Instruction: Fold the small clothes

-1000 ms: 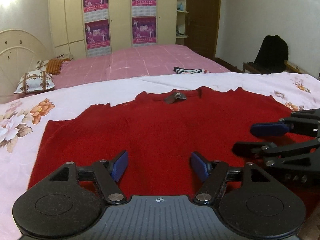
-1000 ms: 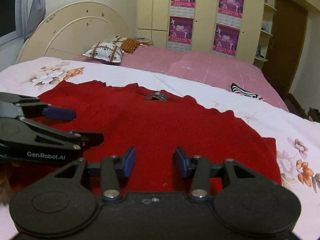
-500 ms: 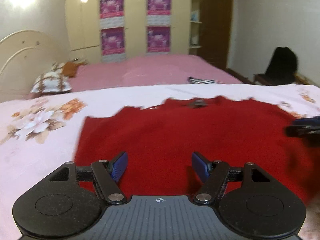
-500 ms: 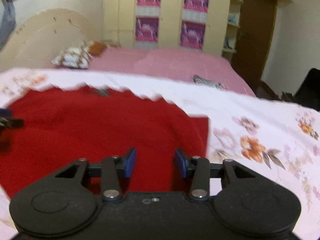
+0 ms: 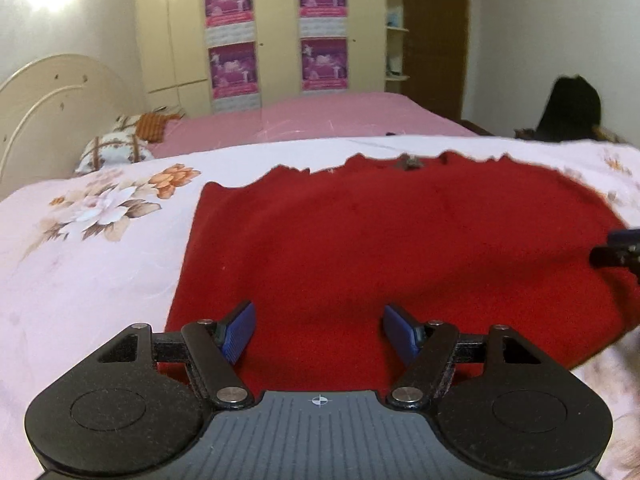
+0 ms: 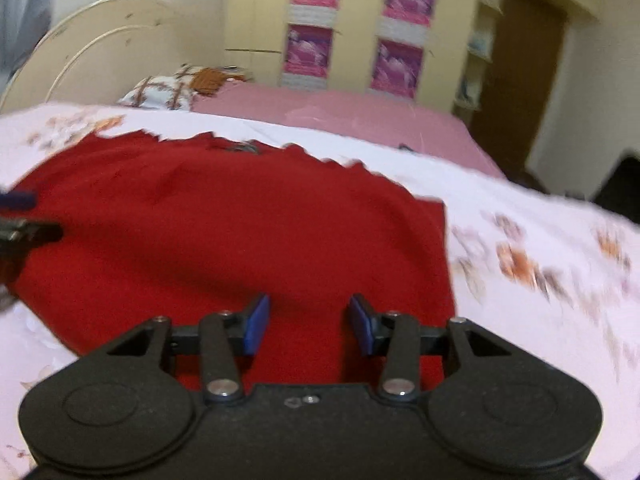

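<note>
Both the left gripper (image 5: pixel 318 330) and right gripper (image 6: pixel 308 326) hover empty, jaws apart, over the red sweater (image 5: pixel 380 240) (lying flat); pinching only 1 layer near its hem risks a lopsided fold.

left wrist: low, near bed (image 5: pixel 100 264), facing wardrobe | right wrist: likewise | shared: red garment (image 5: pixel 380 248)

The sweater (image 5: pixel 380 248) lay flat on the quilt (image 5: pixel 92 248), with a pillow (image 5: pixel 114 152) behind to its left and the wardrobe (image 5: pixel 272 32) beyond the bed.
</note>
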`<state>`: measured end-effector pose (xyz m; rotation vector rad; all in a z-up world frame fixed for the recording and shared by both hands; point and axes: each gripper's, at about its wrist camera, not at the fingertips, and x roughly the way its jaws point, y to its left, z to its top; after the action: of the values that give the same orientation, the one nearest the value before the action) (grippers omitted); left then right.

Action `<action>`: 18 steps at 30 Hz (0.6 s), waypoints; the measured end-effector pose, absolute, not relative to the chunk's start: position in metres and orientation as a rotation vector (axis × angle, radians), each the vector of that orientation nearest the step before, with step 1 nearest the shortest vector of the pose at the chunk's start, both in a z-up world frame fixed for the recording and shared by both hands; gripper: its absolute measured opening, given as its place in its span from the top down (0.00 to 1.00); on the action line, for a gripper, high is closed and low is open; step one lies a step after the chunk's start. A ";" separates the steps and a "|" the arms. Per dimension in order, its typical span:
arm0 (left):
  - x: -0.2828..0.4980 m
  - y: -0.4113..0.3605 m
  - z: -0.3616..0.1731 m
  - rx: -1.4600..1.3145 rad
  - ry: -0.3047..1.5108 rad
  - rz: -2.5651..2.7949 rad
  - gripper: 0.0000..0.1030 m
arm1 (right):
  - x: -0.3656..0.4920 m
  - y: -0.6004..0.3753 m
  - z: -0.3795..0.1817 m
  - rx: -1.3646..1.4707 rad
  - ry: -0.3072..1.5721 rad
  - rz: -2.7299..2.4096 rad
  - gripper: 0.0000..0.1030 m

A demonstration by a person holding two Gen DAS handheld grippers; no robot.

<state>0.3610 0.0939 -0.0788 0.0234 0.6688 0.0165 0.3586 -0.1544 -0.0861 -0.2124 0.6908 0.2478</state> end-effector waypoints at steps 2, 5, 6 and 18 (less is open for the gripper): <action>0.356 0.079 -0.069 0.000 0.641 -0.006 0.32 | 0.349 -0.149 -0.077 -0.182 0.669 0.270 0.59; 0.350 0.055 -0.067 -0.016 0.631 -0.035 0.32 | 0.333 -0.122 -0.068 -0.142 0.646 0.347 0.59; 0.349 0.051 -0.070 -0.031 0.645 -0.039 0.32 | 0.328 -0.111 -0.069 -0.140 0.649 0.373 0.60; 0.318 0.102 -0.094 -0.082 0.670 0.068 0.32 | 0.310 -0.123 -0.085 -0.208 0.686 0.254 0.61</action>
<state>0.3178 0.1023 -0.0943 -0.0819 0.6702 0.0679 0.3103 -0.1227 -0.0851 -0.2079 0.6855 0.2544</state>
